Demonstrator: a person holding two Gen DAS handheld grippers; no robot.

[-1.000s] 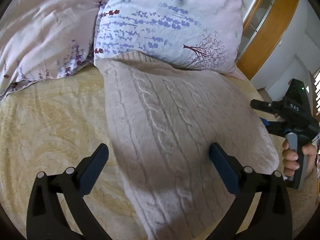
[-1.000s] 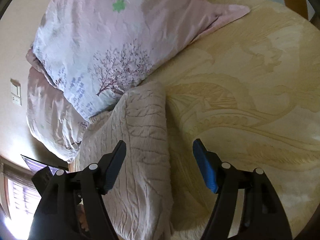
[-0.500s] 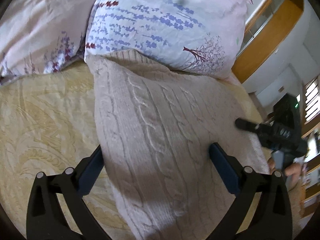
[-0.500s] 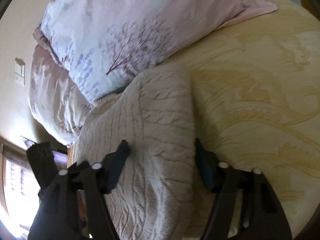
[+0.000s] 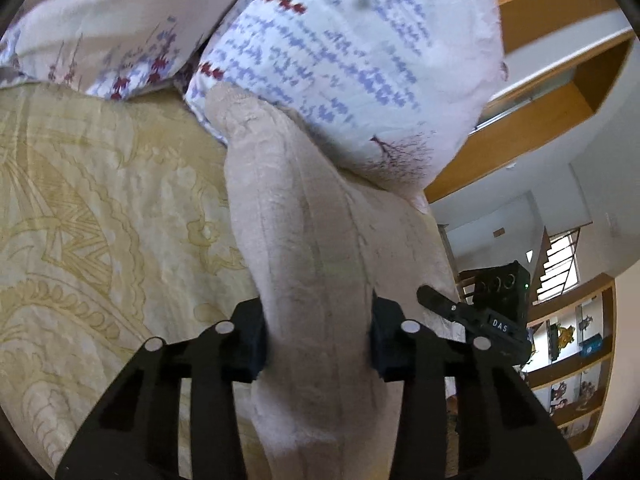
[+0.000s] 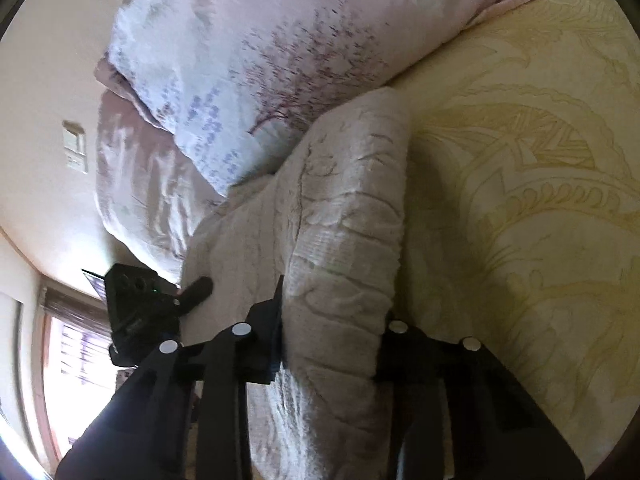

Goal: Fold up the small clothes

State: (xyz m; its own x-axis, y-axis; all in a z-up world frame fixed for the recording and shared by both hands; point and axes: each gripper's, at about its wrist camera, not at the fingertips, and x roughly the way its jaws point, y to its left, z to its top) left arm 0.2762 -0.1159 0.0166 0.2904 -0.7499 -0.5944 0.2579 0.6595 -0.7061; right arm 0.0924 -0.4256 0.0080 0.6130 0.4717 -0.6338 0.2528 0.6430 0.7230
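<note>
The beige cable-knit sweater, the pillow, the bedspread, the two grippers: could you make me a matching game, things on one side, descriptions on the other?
Things:
1. beige cable-knit sweater
2. floral-print white pillow
3. cream-yellow patterned bedspread
4. left gripper

Descriptions:
A. spread flat underneath
B. pinched at both ends
C. shut on knit fabric
D. printed with purple flowers

Pairs: 1-B, 2-D, 3-A, 4-C. The right gripper clamps the sweater too.
</note>
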